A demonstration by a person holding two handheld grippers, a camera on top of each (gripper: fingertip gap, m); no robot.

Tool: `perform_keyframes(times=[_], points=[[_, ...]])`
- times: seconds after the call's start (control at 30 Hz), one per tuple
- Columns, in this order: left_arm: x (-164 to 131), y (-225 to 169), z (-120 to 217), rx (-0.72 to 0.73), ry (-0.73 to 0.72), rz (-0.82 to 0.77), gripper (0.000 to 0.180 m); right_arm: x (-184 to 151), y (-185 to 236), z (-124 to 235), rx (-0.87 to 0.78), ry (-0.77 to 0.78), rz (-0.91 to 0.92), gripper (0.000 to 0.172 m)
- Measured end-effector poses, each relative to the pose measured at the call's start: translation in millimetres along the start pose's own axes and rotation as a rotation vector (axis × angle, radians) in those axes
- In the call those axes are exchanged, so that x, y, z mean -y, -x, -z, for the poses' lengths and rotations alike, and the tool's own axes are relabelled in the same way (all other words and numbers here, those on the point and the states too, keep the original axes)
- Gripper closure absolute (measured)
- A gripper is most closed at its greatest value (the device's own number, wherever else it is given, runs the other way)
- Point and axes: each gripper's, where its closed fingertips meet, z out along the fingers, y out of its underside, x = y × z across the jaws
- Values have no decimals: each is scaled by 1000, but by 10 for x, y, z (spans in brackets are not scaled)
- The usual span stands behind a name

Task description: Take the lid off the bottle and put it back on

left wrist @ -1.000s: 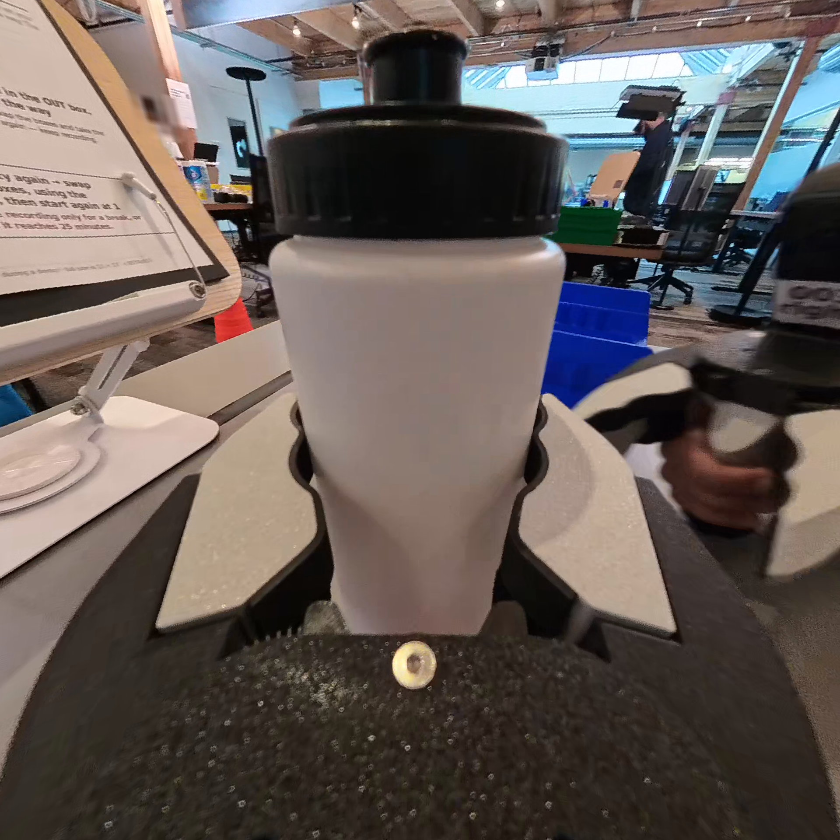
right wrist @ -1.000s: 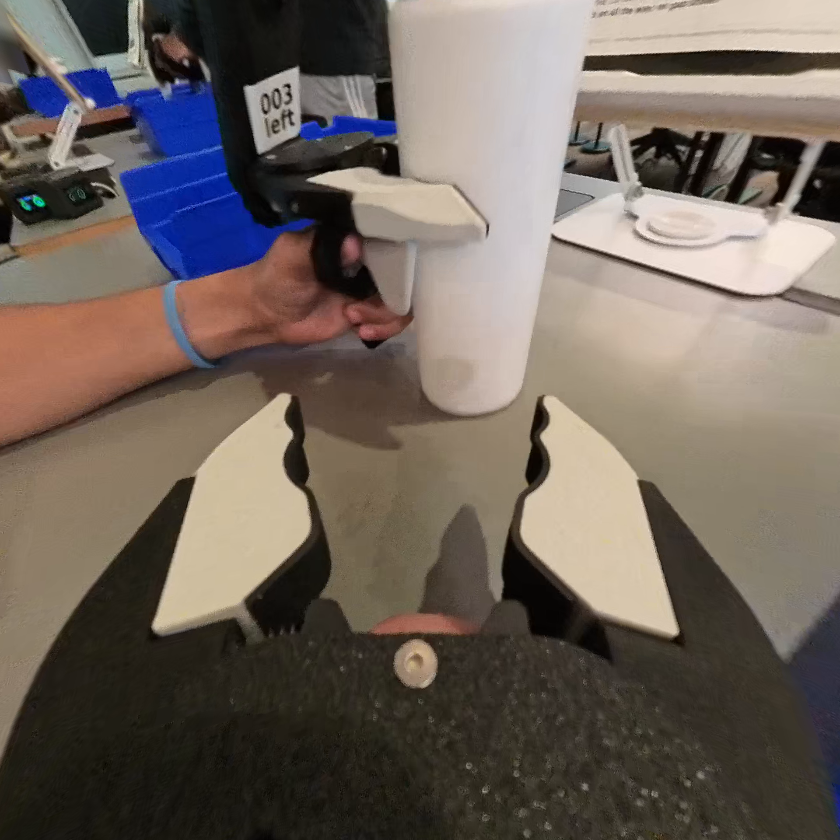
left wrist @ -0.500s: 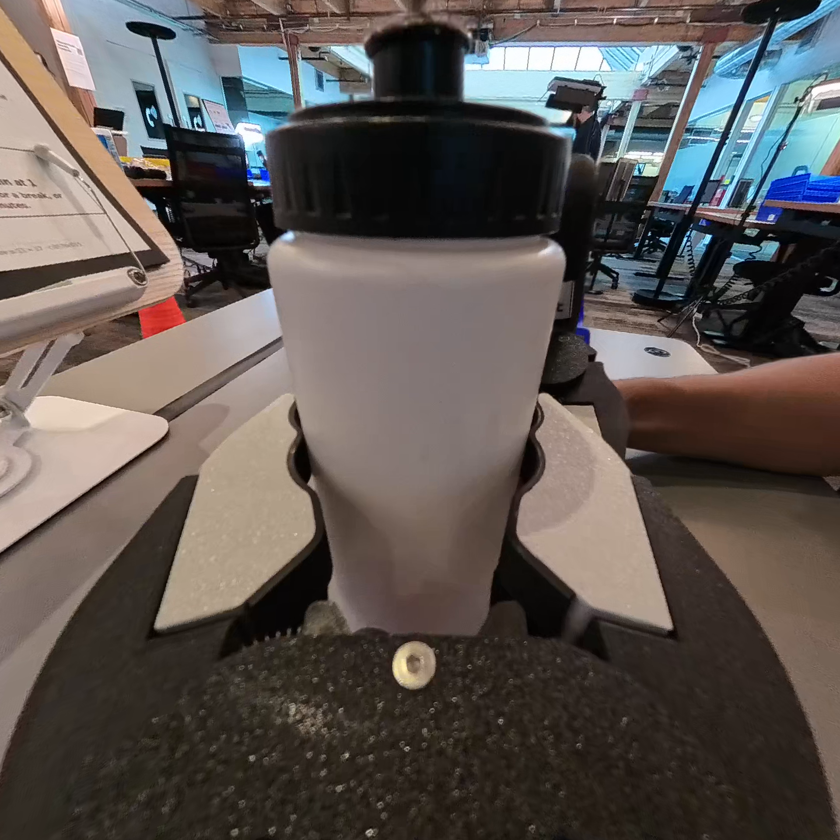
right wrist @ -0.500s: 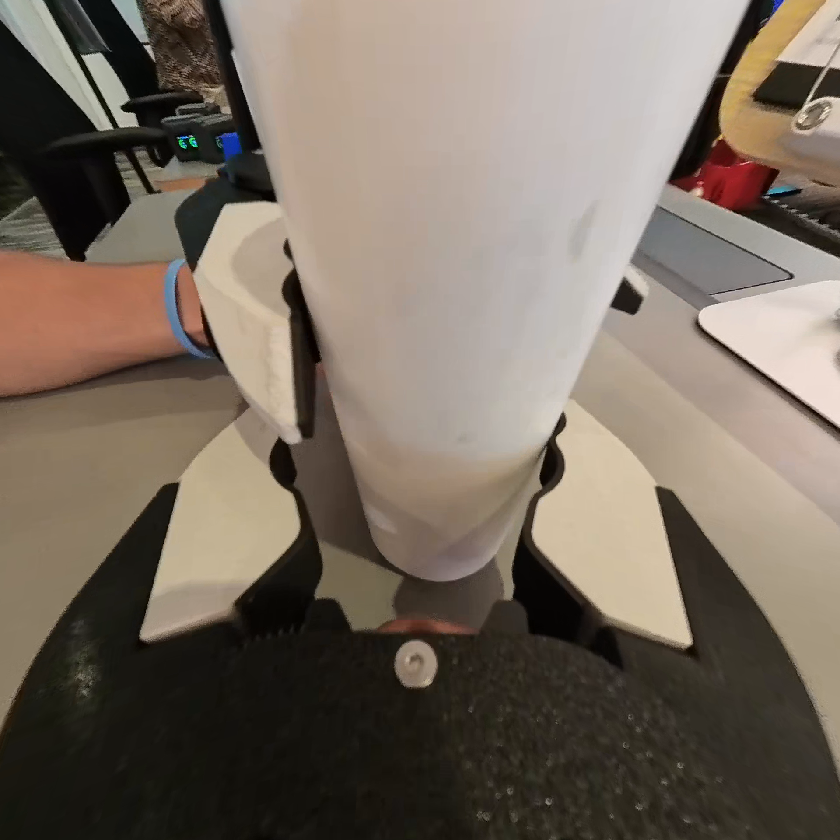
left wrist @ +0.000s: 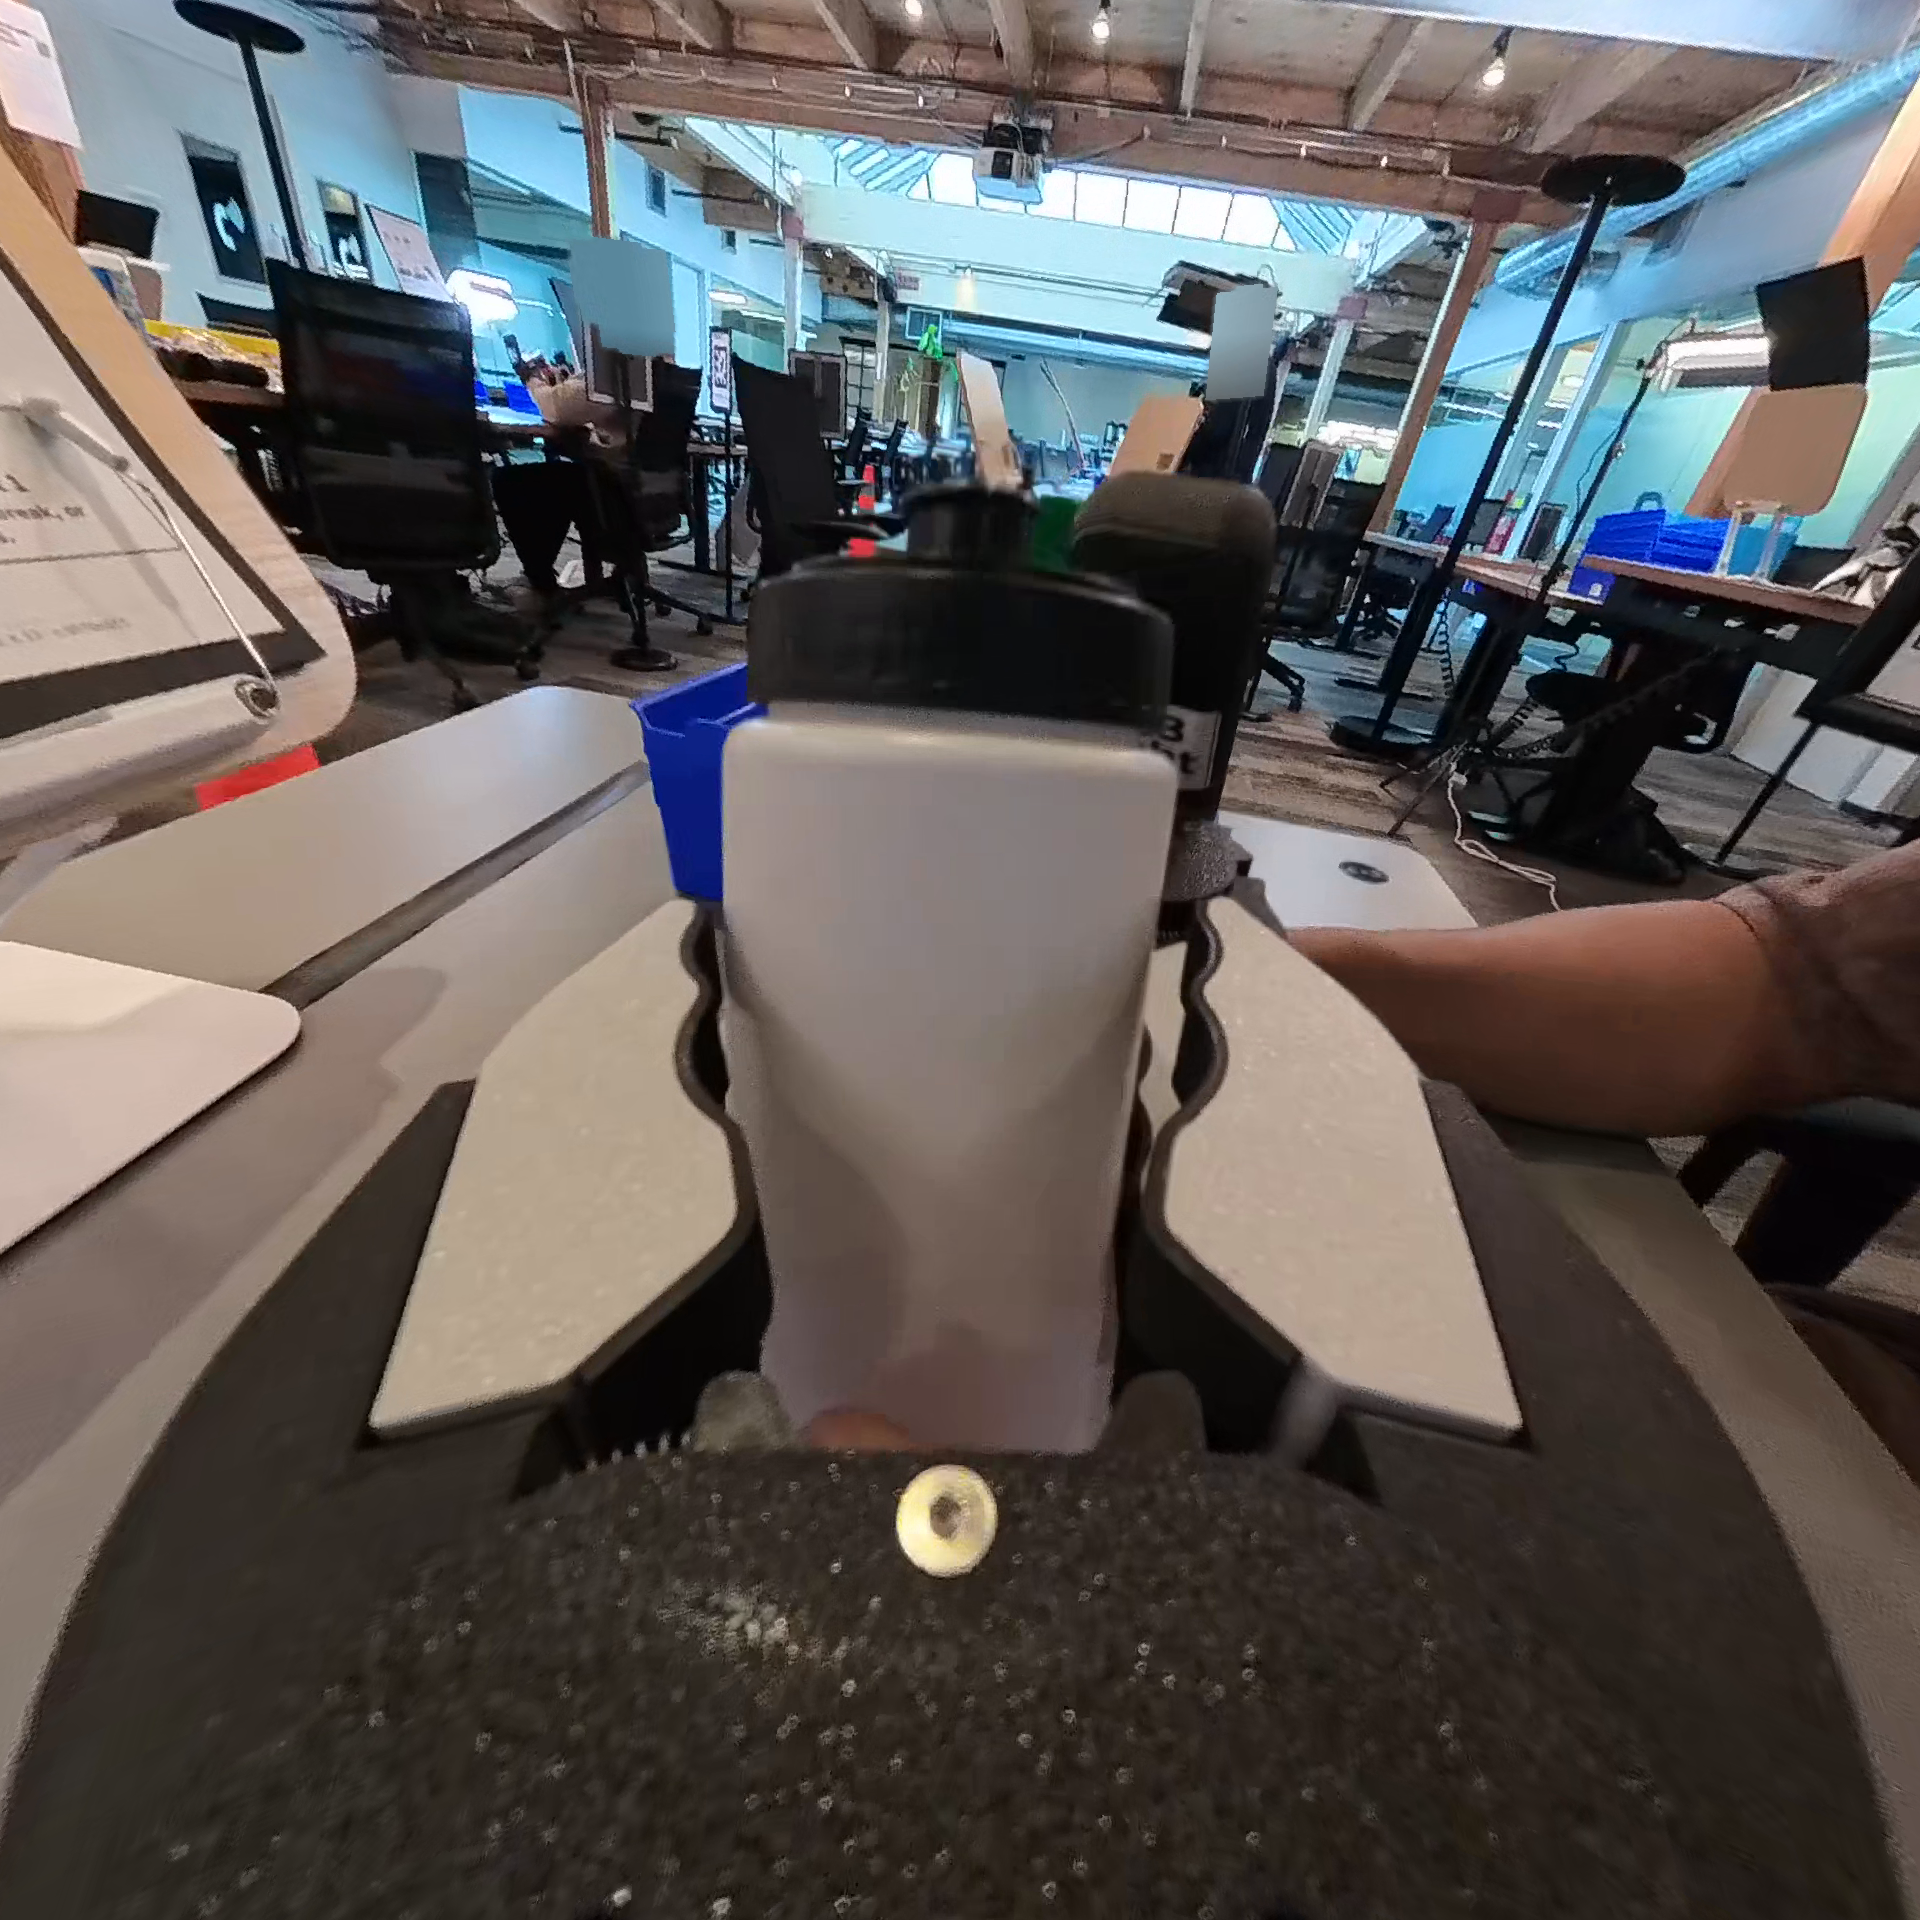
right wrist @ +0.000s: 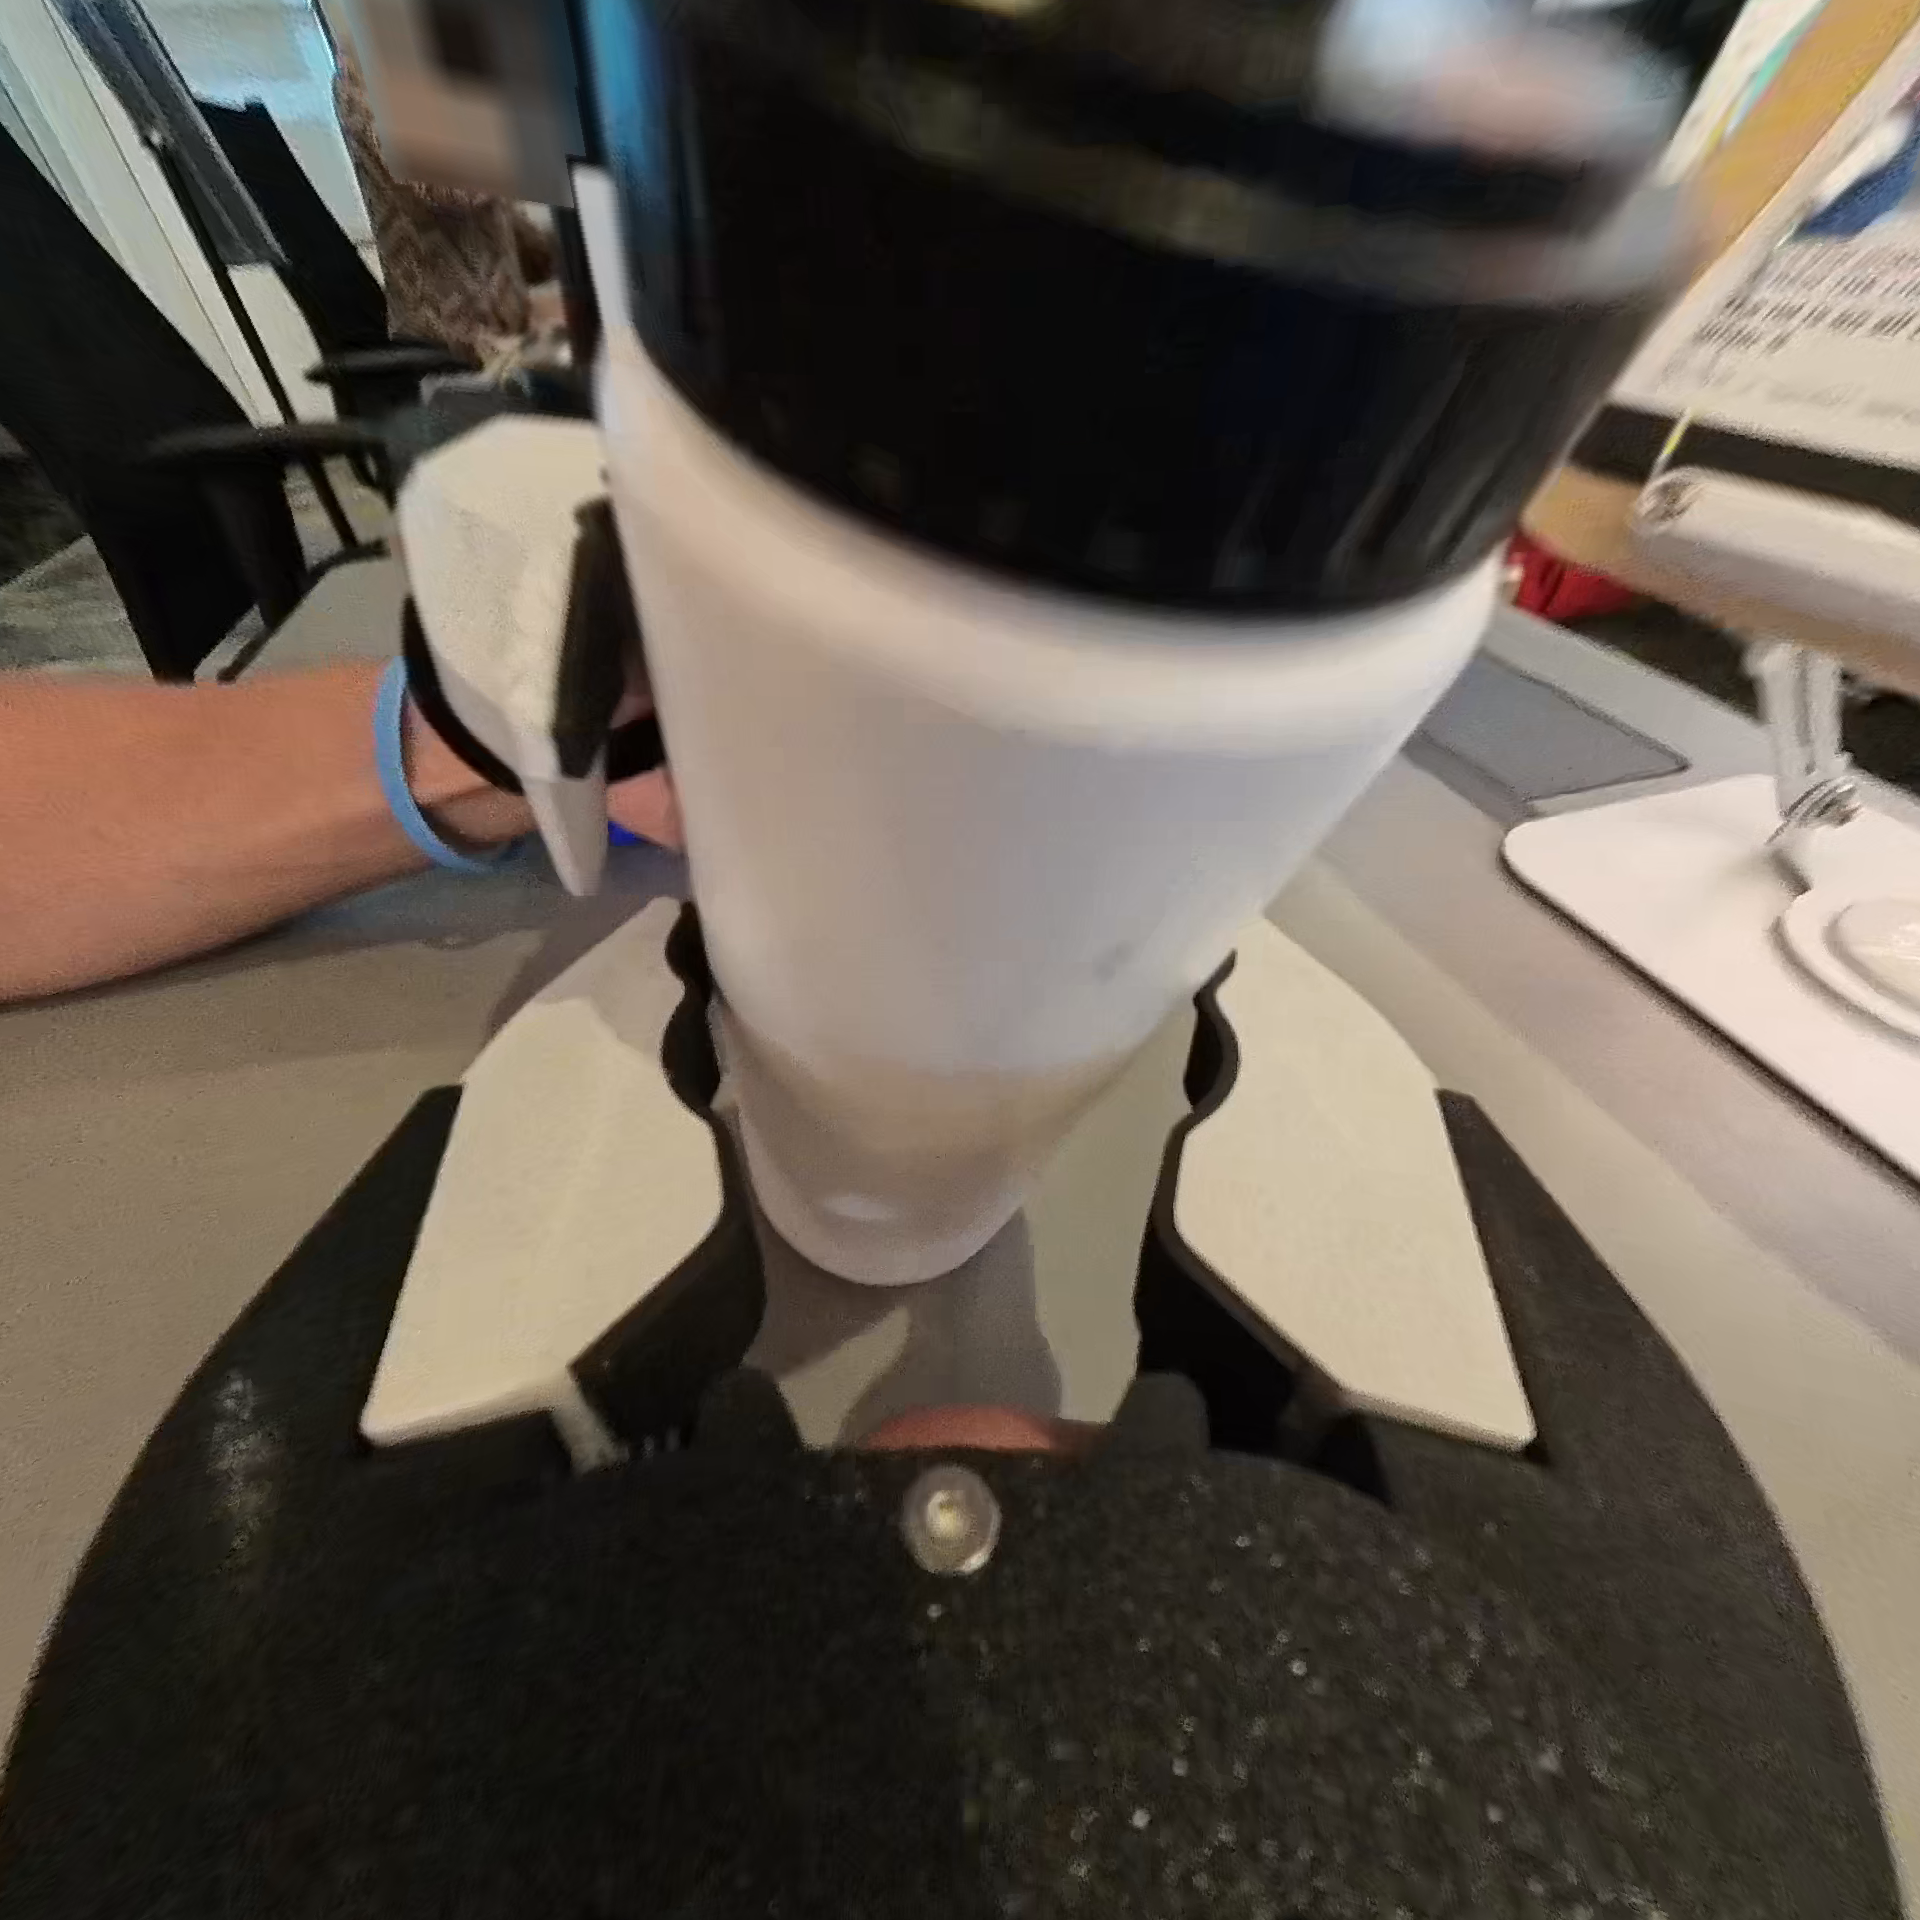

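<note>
Bottle (left wrist: 945, 997) base hidden btwn left gripper (left wrist: 945, 997) pads, clamped; right gripper (right wrist: 951, 1039) straddles it, contact unclear; lid (right wrist: 1122, 343) blurred.

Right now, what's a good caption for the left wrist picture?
White bottle with its black lid on, standing between the left gripper's fingers.

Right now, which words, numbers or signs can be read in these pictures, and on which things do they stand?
Page at the left: printed lines, which I do not quote.
White sticker behind the bottle: half hidden, unreadable.
Wall posters: too small to read.
Bottle and lid: no writing shows.
</note>
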Motion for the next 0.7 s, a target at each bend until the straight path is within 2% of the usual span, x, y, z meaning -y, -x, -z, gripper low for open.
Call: perform_keyframes(times=[0.2, 0.27, 0.37, 0.47, 0.57, 0.63, 0.7], points=[[159, -23, -23, 63, 15, -67, 92, 258, -89, 105, -58, -25, 4, 85], [182, -17, -29, 89, 35, -88, 88, 245, -140, 84, -122, 37, 64, 86], [183, 17, -5, 115, 53, -106, 91, 222, -129, 61, -154, 134, 144, 86], [122, 85, 22, 128, 84, -85, 89, 196, -118, 56, -166, 240, 170, 86], [113, 86, 38, 123, 122, -97, 96, 186, -140, 60, -177, 302, 182, 86], [103, 90, 46, 122, 151, -92, 96, 199, -144, 54, -161, 270, 204, 85], [104, 107, 60, 121, 142, -76, 97, 232, -122, 41, -108, 168, 166, 85]])
